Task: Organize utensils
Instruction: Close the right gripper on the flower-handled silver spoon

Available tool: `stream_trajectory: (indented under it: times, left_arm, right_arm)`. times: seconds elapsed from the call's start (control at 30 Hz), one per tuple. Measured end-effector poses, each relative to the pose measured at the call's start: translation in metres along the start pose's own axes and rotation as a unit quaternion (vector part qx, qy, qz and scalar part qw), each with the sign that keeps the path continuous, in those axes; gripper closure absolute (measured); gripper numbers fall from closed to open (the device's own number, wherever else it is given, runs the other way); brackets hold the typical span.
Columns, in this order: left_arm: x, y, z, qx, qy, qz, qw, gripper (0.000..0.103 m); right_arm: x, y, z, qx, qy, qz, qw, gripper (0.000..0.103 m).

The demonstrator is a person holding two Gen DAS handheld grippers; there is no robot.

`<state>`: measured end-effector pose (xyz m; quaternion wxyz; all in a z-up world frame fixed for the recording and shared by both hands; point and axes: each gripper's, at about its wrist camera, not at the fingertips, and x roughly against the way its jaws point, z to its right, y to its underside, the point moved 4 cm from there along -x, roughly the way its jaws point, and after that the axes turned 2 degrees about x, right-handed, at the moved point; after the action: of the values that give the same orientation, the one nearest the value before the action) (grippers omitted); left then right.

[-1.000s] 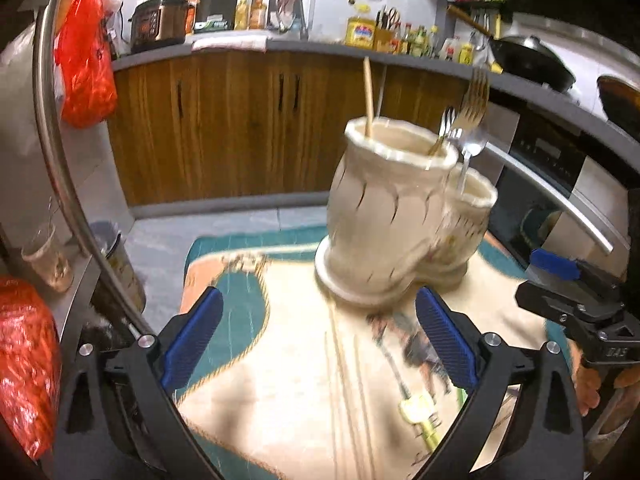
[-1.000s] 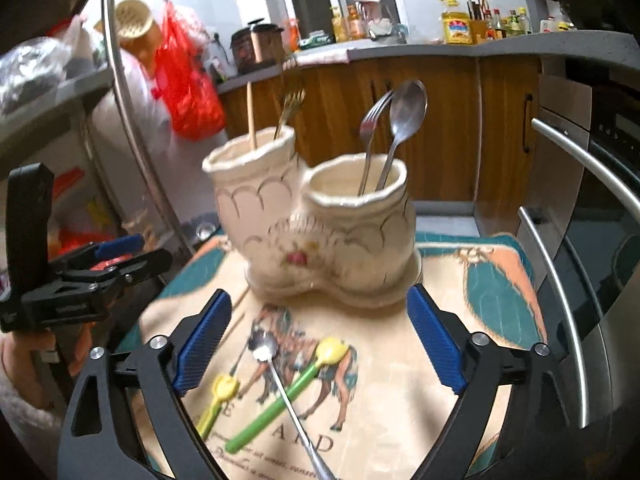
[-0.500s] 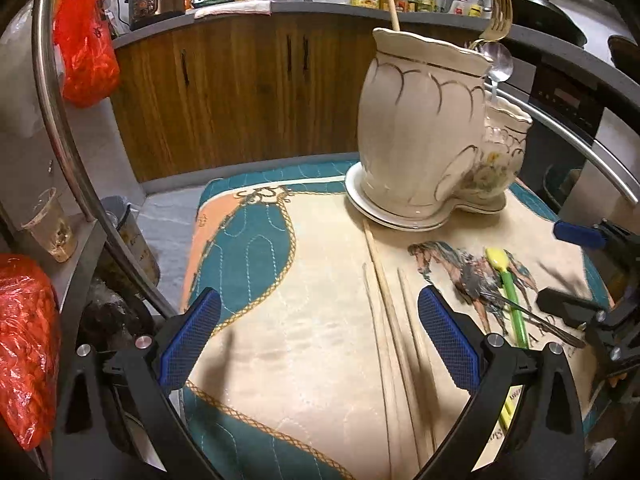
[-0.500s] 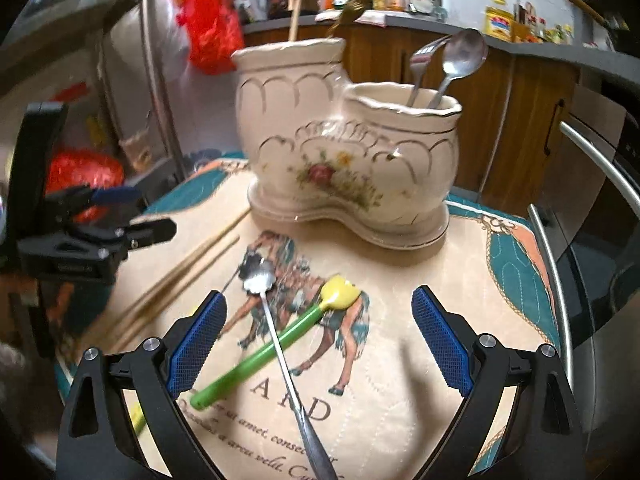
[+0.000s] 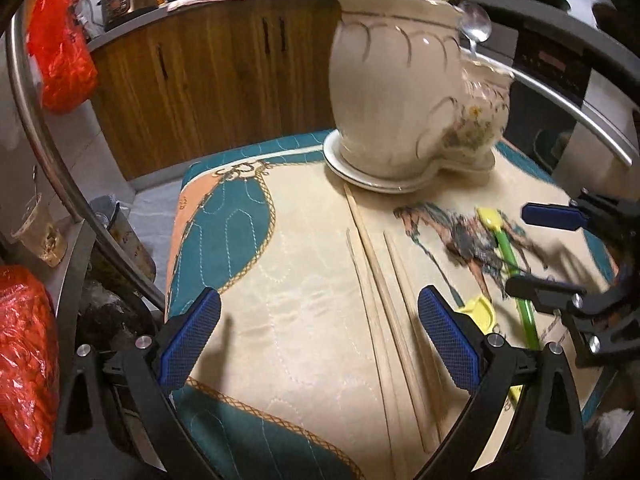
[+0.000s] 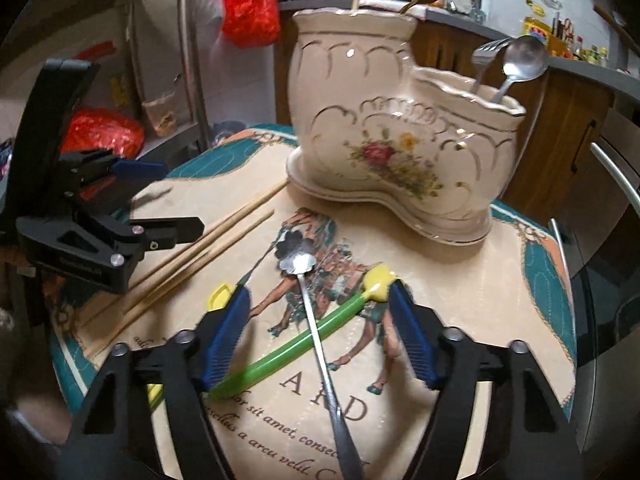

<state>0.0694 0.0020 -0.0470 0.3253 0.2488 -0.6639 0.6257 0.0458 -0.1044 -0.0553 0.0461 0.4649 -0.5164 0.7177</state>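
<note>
A cream ceramic utensil holder (image 6: 380, 140) with two compartments stands at the far side of a printed mat (image 6: 460, 280). Its low side holds a steel spoon (image 6: 524, 60) and a fork (image 6: 486, 52). My right gripper (image 6: 320, 336) hovers low over the mat, its jaws closing. A flower-bowled metal spoon (image 6: 296, 262) and a green-handled spoon (image 6: 288, 352) lie crossed between its fingers, untouched by the pads. A second yellow spoon (image 6: 220, 294) lies to the left. My left gripper (image 5: 320, 340) stands open over several wooden chopsticks (image 5: 380, 280) beside the holder (image 5: 400, 92).
The mat (image 5: 260, 280) covers a small table with a drop on the left side. A curved steel rail (image 5: 44, 152) and red plastic bags (image 5: 60, 52) stand left. An oven with a steel handle (image 6: 616, 176) is right. Wooden cabinets (image 5: 224, 88) lie behind.
Both grippers have come down closer to the mat and tilted. The right jaws have narrowed around the crossed spoons. The chopsticks have come into the left view.
</note>
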Motion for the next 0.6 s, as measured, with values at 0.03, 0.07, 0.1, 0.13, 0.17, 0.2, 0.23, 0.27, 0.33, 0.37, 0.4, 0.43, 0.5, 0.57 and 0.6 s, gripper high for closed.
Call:
stream_trajectory:
  times: [0.03, 0.07, 0.1, 0.13, 0.17, 0.2, 0.23, 0.27, 0.33, 0.37, 0.4, 0.43, 0.5, 0.57, 0.6]
  left_arm:
    - [0.0, 0.001, 0.001, -0.003, -0.002, -0.001, 1.0, 0.006]
    - [0.0, 0.002, 0.002, -0.005, -0.002, -0.001, 1.0, 0.006]
    - [0.001, 0.003, 0.002, -0.007, -0.001, -0.002, 1.0, 0.006]
    - [0.002, 0.003, 0.002, -0.008, -0.001, -0.002, 1.0, 0.006]
    - [0.002, 0.004, 0.002, -0.009, -0.001, -0.003, 1.0, 0.006]
    - [0.003, 0.004, 0.002, -0.009, -0.001, -0.002, 1.0, 0.006]
    - [0.004, 0.004, 0.001, -0.009, 0.0, -0.001, 1.0, 0.006]
    - [0.004, 0.004, 0.001, -0.008, 0.001, -0.001, 1.0, 0.006]
    - [0.005, 0.004, 0.0, -0.009, 0.002, -0.001, 1.0, 0.009]
    - [0.005, 0.004, -0.001, -0.01, 0.003, -0.002, 0.9999, 0.009]
    - [0.005, 0.004, -0.002, -0.009, 0.004, -0.003, 0.9999, 0.012]
    - [0.005, 0.004, -0.003, -0.009, 0.005, -0.004, 0.9999, 0.015]
    - [0.005, 0.005, -0.003, -0.012, 0.007, -0.007, 0.9999, 0.017]
    - [0.005, 0.006, -0.003, -0.016, 0.009, -0.009, 0.9998, 0.023]
    - [0.004, 0.007, -0.002, -0.018, 0.013, -0.013, 0.9997, 0.027]
  right_arm:
    - [-0.001, 0.0, -0.001, 0.0, -0.002, -0.003, 1.0, 0.045]
    - [-0.003, 0.0, -0.001, -0.001, -0.006, -0.006, 1.0, 0.047]
    - [-0.004, 0.0, -0.001, -0.002, -0.009, -0.009, 1.0, 0.051]
    - [-0.005, -0.001, -0.002, -0.002, -0.011, -0.01, 1.0, 0.053]
    - [-0.006, -0.002, -0.003, -0.002, -0.013, -0.011, 1.0, 0.055]
    - [-0.007, -0.003, -0.003, -0.001, -0.014, -0.011, 1.0, 0.056]
    - [-0.007, -0.004, -0.004, -0.001, -0.014, -0.012, 1.0, 0.058]
    - [-0.009, -0.005, -0.005, 0.0, -0.013, -0.013, 1.0, 0.059]
    - [-0.012, -0.005, -0.005, 0.001, -0.012, -0.019, 1.0, 0.064]
    - [-0.014, -0.005, -0.005, 0.001, -0.011, -0.024, 1.0, 0.065]
    - [-0.018, -0.005, -0.005, 0.001, -0.011, -0.032, 0.999, 0.068]
    - [-0.021, -0.005, -0.005, 0.001, -0.014, -0.039, 0.999, 0.069]
    - [-0.022, -0.004, -0.004, -0.002, -0.019, -0.042, 0.999, 0.071]
    - [-0.023, -0.004, -0.004, -0.005, -0.02, -0.043, 0.999, 0.078]
    - [-0.023, -0.003, -0.003, -0.006, -0.023, -0.043, 0.999, 0.083]
